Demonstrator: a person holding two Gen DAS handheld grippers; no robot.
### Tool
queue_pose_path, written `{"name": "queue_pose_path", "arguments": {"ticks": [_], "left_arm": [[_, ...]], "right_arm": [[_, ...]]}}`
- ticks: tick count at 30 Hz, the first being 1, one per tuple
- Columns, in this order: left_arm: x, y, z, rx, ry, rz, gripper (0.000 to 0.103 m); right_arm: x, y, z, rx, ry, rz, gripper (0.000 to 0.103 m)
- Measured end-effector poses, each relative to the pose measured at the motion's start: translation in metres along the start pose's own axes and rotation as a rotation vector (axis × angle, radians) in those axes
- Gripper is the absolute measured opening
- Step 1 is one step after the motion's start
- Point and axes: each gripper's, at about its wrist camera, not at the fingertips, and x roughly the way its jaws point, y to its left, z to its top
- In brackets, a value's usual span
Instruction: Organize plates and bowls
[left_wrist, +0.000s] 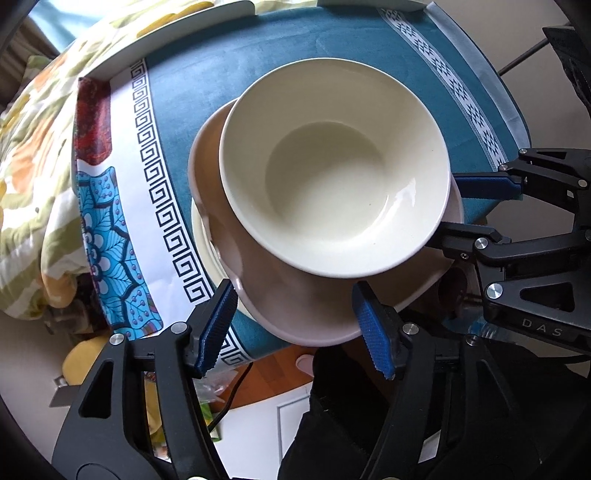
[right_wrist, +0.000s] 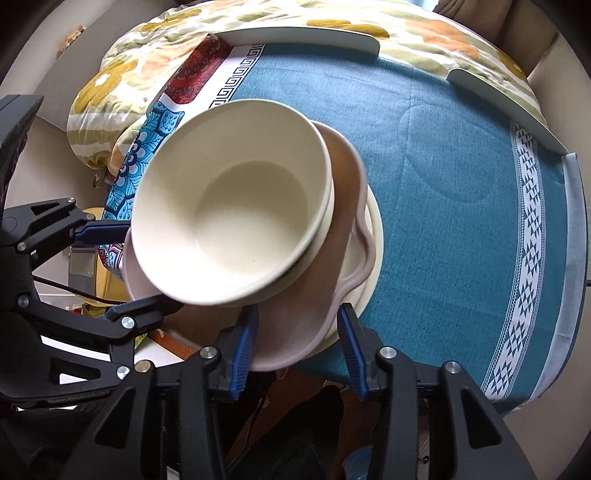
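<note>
Left gripper (left_wrist: 295, 325) released, right gripper (right_wrist: 297, 347) released, "DAS" lettering, cream bowl (left_wrist: 332, 177) stacked on pink plate (left_wrist: 295, 306).

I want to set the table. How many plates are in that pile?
2: a pink wavy plate under the cream bowl, and a cream plate beneath that. Others may be hidden in the stack.

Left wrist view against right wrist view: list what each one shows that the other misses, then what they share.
Only the left wrist view shows the floor below the table's near edge and a dark trouser leg.

Only the right wrist view shows a second cream bowl nested under the top one, and a ring mark pressed into the teal cloth.

Both show the cream bowl on a pink plate on a cream plate, the teal cloth, the floral quilt, and both claws open at the stack's near edge.
</note>
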Motion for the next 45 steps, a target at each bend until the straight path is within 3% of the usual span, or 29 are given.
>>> {"name": "queue_pose_path", "arguments": {"ticks": [7,14,17,19,20,22,24,26,28,31,34,39,45], "left_arm": [[-0.027,-0.002,-0.015,-0.058,-0.062,0.022,0.062],[-0.075,-0.017,-0.055,-0.219,-0.193,0.021,0.062],[-0.108,-0.036,-0.076,-0.266,-0.308,0.027,0.062],[-0.131,-0.049,-0.091,-0.282,-0.402,0.042,0.062],[-0.144,-0.058,-0.100,-0.290,-0.458,0.057,0.062],[-0.167,-0.073,-0.118,-0.299,-0.573,0.094,0.070],[-0.190,-0.090,-0.140,-0.304,-0.693,0.147,0.094],[-0.211,-0.109,-0.163,-0.294,-0.813,0.206,0.103],[-0.227,-0.125,-0.178,-0.265,-0.893,0.253,0.103],[-0.244,-0.139,-0.193,-0.258,-0.943,0.323,0.103],[-0.256,-0.146,-0.201,-0.269,-0.991,0.313,0.103],[-0.265,-0.161,-0.213,-0.272,-1.063,0.288,0.103],[-0.262,-0.172,-0.216,-0.263,-1.071,0.288,0.103]], "right_arm": [[-0.023,-0.003,-0.017,0.003,-0.053,0.007,0.040],[-0.083,-0.006,-0.057,-0.013,-0.228,0.011,0.040],[-0.118,-0.006,-0.080,-0.010,-0.332,-0.014,0.045],[-0.143,-0.009,-0.098,0.003,-0.410,-0.035,0.062],[-0.155,-0.010,-0.108,0.012,-0.450,-0.045,0.066],[-0.176,-0.014,-0.127,0.032,-0.522,-0.067,0.080],[-0.196,-0.014,-0.146,0.055,-0.596,-0.091,0.089],[-0.214,-0.013,-0.164,0.070,-0.669,-0.115,0.091],[-0.232,-0.008,-0.181,0.069,-0.744,-0.166,0.091],[-0.255,0.001,-0.211,0.077,-0.875,-0.253,0.091],[-0.266,0.005,-0.231,0.092,-0.941,-0.299,0.091],[-0.275,0.002,-0.248,0.131,-0.996,-0.307,0.091],[-0.279,0.001,-0.258,0.153,-1.000,-0.313,0.091]]}}
